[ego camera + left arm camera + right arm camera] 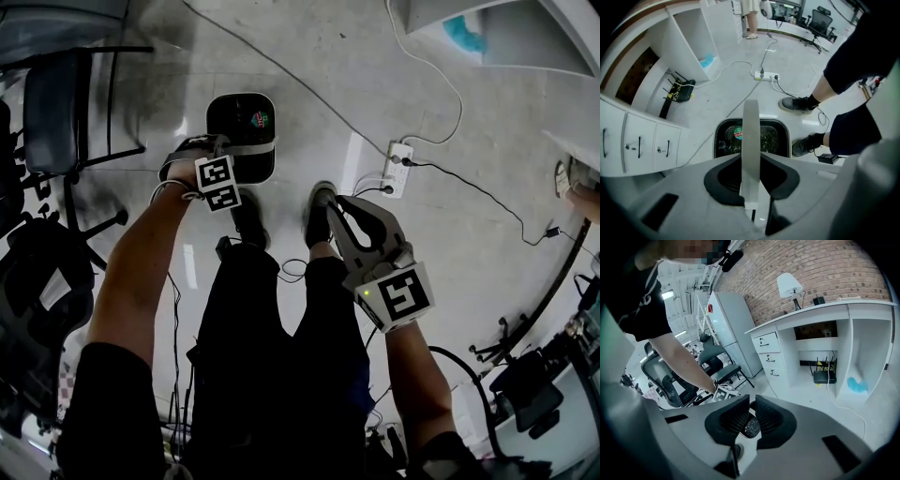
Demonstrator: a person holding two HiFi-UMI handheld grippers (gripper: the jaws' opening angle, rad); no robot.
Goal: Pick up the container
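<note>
Container: a black tub [225,112] with a pale rim, which stands on the grey floor [309,56] at 12 o'clock from the person's left shoe [248,217]. In the left gripper view it lies straight ahead of the jaws, and a round coloured sticker [737,133] shows inside it.
Handle: a white band [751,136] which rises upright from the container, between the two black pads.
Left gripper: it [230,148] is reached down to the near edge of the container. Its jaws are clenched on the handle, and one pad [724,176] presses on each side of the band.
Right gripper: it [333,202] is held above the right shoe [319,208], well apart from the container and at 4 o'clock from it. Its jaws [751,416] are closed together and nothing is in them.
Power strip: white [397,169], on the floor at 3 o'clock from the container, with cables which run away from it.
Chair: a dark office chair [56,112] stands at 9 o'clock from the container.
Bench: a white one [820,310] with drawers stands before a brick wall [825,263]. A black router [822,376] is in its open lower part, and a white lamp [790,286] stands on top.
</note>
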